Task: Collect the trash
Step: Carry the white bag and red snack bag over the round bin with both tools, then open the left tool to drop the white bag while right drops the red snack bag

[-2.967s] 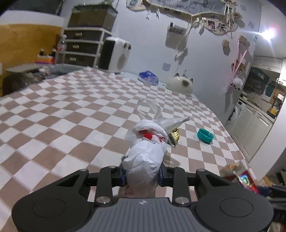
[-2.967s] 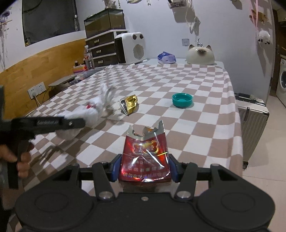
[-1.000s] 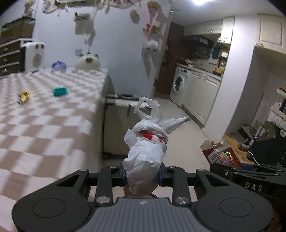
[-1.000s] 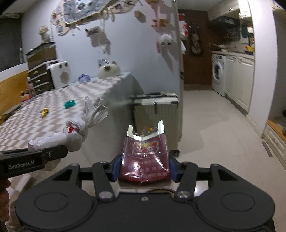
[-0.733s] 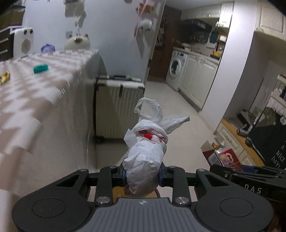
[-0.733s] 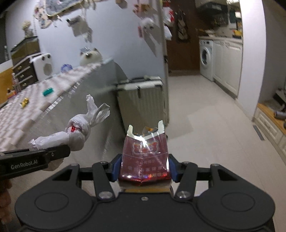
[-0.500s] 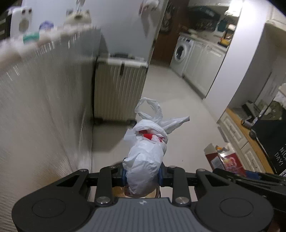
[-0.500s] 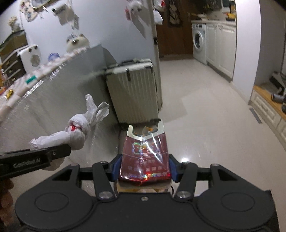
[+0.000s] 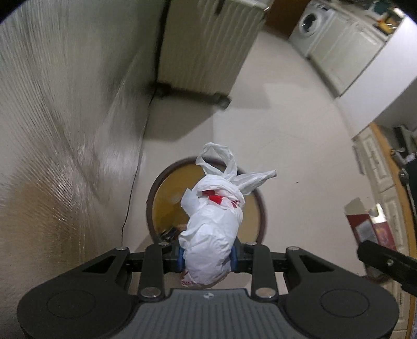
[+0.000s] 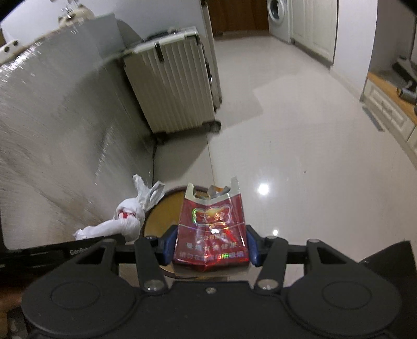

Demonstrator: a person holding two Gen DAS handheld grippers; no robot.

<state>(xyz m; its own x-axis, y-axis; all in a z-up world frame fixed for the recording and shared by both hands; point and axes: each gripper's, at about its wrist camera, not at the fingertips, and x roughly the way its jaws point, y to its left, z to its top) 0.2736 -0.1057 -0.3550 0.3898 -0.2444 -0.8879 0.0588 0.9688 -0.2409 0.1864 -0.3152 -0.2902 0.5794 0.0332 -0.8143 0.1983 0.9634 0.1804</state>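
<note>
Left gripper [image 9: 207,256] clamps the knotted plastic bag [image 9: 212,232], right gripper [image 10: 208,246] the red packet [image 10: 211,232], both above the bin [image 9: 156,182]; release remains.

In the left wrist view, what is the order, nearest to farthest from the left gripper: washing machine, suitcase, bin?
1. Bin, on the floor just beyond the left gripper.
2. Suitcase, upright farther ahead.
3. Washing machine, far, upper right.
</note>
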